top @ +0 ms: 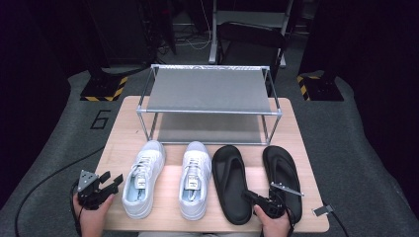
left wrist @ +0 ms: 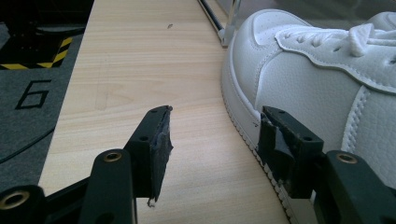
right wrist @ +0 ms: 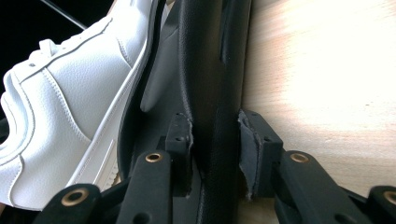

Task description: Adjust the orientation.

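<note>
Black sandal (top: 231, 182), left of its pair, flat on table (top: 123, 143) before shoe rack (top: 210, 91), edge straddled by right gripper (right wrist: 215, 154), not yet clamped. Left gripper (left wrist: 212, 140) open beside white sneaker (left wrist: 322, 79). Next, probably: squeeze, lift onto rack.

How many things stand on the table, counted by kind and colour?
White sneakers: 2
Black sandals: 2
Metal shoe rack: 1
Total: 5
</note>
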Demonstrator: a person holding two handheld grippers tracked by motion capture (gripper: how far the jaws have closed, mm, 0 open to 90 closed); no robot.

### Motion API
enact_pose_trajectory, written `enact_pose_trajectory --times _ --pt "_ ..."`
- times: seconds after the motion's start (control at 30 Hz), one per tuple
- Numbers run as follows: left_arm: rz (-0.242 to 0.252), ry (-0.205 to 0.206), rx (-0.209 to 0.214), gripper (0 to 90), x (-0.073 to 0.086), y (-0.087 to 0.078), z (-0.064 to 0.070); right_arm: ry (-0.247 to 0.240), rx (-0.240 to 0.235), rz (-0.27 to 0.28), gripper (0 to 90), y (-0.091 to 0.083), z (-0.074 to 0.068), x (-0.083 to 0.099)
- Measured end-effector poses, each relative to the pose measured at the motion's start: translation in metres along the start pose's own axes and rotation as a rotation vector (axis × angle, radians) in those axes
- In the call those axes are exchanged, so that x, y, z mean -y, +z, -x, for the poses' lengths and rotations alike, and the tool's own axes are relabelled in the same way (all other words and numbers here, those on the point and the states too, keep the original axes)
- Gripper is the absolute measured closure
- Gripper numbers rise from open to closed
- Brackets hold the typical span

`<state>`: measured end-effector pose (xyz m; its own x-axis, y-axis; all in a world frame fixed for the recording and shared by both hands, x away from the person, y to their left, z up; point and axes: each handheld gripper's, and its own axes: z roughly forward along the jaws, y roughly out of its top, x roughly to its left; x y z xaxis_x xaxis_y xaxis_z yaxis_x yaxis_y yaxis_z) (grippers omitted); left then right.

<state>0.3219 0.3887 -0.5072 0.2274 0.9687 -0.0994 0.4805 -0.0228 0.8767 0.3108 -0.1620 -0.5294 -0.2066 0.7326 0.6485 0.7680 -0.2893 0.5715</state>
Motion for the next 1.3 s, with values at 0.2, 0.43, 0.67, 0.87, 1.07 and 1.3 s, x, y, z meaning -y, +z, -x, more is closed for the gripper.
enact_pose_trajectory --times 0.2,0.43,0.67,0.87,1.07,1.3 --pt "0.004 -0.004 -0.001 43.6 0.000 0.000 0.000 0.016 0.004 0.013 67.2 -0.003 0.001 0.000" --pt "-0.002 0.000 0.000 43.6 0.000 0.001 0.001 0.049 -0.010 0.037 67.2 -0.010 0.000 -0.004" --pt "0.006 -0.001 0.000 43.6 0.001 0.001 0.001 0.061 -0.004 0.058 67.1 -0.012 -0.001 -0.009" --pt "-0.005 0.002 0.006 43.6 0.000 0.001 0.001 0.038 0.008 0.080 67.0 -0.012 -0.006 -0.018" --pt "0.012 -0.006 0.001 43.6 0.001 0.002 0.001 0.049 0.005 0.089 67.0 -0.011 -0.009 -0.025" --pt "0.011 -0.007 0.003 43.6 0.001 0.002 0.000 0.044 0.001 0.102 67.0 -0.005 -0.008 -0.034"
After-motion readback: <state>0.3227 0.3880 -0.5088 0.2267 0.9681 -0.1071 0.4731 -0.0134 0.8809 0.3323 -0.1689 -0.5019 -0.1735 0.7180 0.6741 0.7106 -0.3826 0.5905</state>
